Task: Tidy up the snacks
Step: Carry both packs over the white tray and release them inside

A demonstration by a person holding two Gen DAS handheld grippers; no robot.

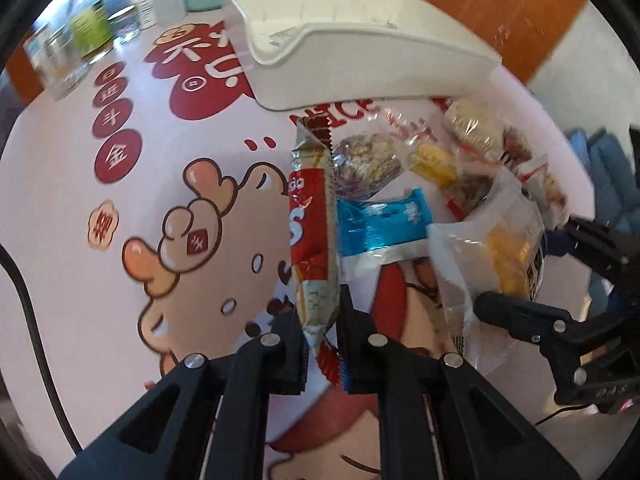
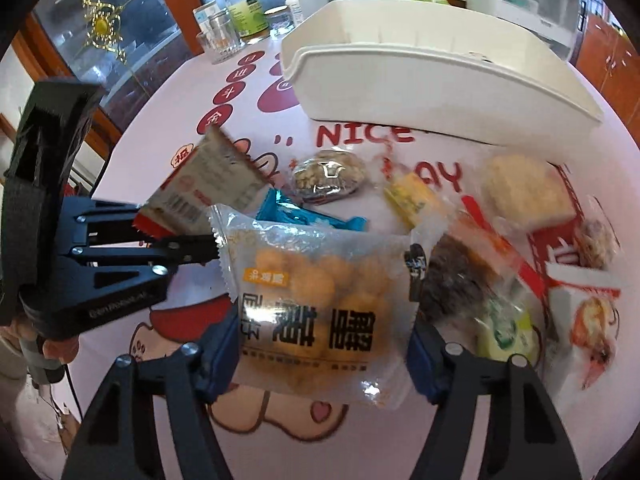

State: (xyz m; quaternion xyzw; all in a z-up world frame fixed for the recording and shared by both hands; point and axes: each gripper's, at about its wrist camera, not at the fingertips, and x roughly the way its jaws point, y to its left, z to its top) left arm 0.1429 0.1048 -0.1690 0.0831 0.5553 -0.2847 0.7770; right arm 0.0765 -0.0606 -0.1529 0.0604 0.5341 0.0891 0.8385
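While the left hand-held gripper (image 1: 322, 354) points steeply down at the worktop (image 1: 192, 128), its jaws are clenched on the lower end of a red-and-silver wafer packet (image 1: 314, 236). In the left wrist view the packet's long axis runs straight out along the fingers, toward the white storage bin (image 1: 360, 52), which lies directly ahead and well apart from the packet's far tip. That bin looks like the destination, so I judge the coming move to be a carry forward along that same line. A blue wrapper (image 1: 380, 224) and the rest of the snack pile sit on the worktop just to the right of the held packet, short of the bin.

Seen from the right wrist view, the right hand-held gripper (image 2: 324, 344) has a clear bag of yellow puffs (image 2: 316, 300) between its blue pads (image 2: 218, 354); the pads seem to press its side edges, so it is probably grasping the bag. The bag lies crosswise to the fingers, with the white storage bin beyond it, past the snack pile. Both hands look about equally far from the bin.
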